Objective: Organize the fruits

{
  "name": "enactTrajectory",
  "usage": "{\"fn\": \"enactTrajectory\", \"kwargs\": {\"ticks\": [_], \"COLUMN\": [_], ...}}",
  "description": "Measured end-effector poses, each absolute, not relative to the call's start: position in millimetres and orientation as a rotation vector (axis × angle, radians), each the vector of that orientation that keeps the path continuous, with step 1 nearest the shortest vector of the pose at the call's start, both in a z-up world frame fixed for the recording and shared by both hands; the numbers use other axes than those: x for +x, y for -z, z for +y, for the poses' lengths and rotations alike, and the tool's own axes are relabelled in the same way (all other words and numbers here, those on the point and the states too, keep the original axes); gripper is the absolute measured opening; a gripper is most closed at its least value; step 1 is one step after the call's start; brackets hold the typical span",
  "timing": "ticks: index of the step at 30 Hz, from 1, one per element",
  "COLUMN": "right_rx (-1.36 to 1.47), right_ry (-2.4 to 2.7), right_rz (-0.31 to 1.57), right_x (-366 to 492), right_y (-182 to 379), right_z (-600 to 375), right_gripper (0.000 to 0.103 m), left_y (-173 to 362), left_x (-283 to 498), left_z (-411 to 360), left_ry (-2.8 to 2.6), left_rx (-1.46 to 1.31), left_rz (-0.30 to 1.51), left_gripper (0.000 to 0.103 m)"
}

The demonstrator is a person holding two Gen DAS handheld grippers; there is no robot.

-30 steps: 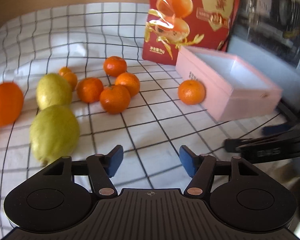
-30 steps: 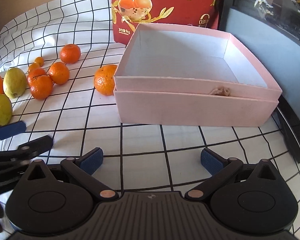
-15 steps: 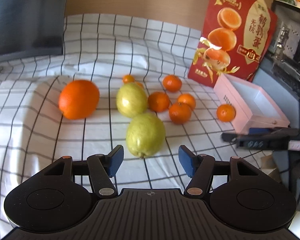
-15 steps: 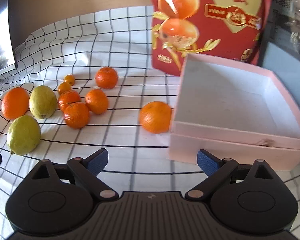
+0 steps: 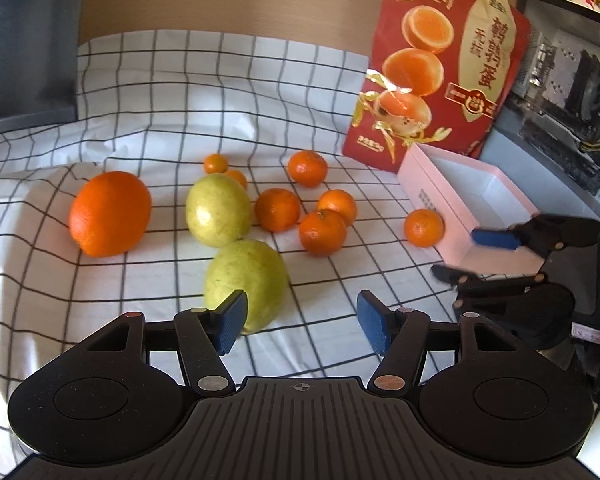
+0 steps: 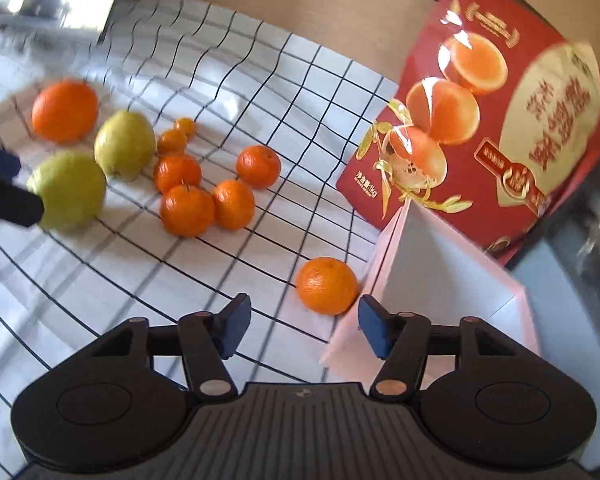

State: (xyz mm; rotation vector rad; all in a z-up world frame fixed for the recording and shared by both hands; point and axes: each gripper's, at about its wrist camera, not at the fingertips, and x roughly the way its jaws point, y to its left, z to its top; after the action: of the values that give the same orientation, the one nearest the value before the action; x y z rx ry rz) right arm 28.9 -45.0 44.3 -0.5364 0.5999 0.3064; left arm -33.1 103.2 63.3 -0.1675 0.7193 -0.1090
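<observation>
Right wrist view: right gripper (image 6: 299, 326), jaws narrowing with nothing between, risks nudging the lone mandarin (image 6: 327, 285) along the pink box (image 6: 440, 280); left gripper (image 5: 299, 326) gapes empty.

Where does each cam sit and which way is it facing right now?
Left wrist: on the left gripper, angled down over the checked cloth at the nearer green fruit; own open fingers show, and the right gripper at the right edge.
Right wrist: on the right gripper, rolled, looking down at the mandarin beside the empty pink box; own fingers show with nothing between them, jaws having just been closing; the left gripper's fingers at the left edge.
Shared: fruits, pink box, red bag.
</observation>
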Motion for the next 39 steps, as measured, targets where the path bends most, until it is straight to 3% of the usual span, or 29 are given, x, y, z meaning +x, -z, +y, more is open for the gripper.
{"fn": "enactTrajectory", "kwargs": {"ticks": [6, 11, 15, 21, 26, 28, 39], "right_rx": [-0.407, -0.276, -0.248, -0.213, -0.188, -0.145, -0.157], "right_ry": [-0.312, -0.238, -0.176, -0.103, -0.04, -0.024, -0.006], "right_rz": [0.669, 0.729, 0.704, 0.725, 0.727, 0.723, 0.71], "right_x": [10.9, 9.0, -2.6, -8.0, -6.7, -3.9, 41.4], "right_y": [-30.9, -19.9, -23.4, -22.3, -22.7, -25.2, -16.5], "right_z": [-68.7, -93.5, -109.2, -139.7, -160.9, -170.3, -154.7], "right_gripper": [0.054, 0.057, 0.068, 0.072, 0.072, 0.073, 0.073], "left_y": [-68.6, -73.5, -62.3, -38.1, -22.3, -17.9, -19.6], "left_x": [-16.8, 41.1, 99.4, 145.6, 155.3, 155.6, 79.3], "left_z": [85.7, 50.7, 15.9, -13.6, -24.8, -22.8, 40.5], "left_ry": [0.258, 0.494, 0.581, 0.697, 0.698, 0.679, 0.567], "left_rx": [-0.101, 0.061, 0.166, 0.213, 0.24, 0.222, -0.05], "left_rz": [0.714, 0.702, 0.731, 0.815, 0.847, 0.848, 0.917], "left_gripper": [0.066, 0.066, 0.066, 0.066, 0.061, 0.052, 0.052]}}
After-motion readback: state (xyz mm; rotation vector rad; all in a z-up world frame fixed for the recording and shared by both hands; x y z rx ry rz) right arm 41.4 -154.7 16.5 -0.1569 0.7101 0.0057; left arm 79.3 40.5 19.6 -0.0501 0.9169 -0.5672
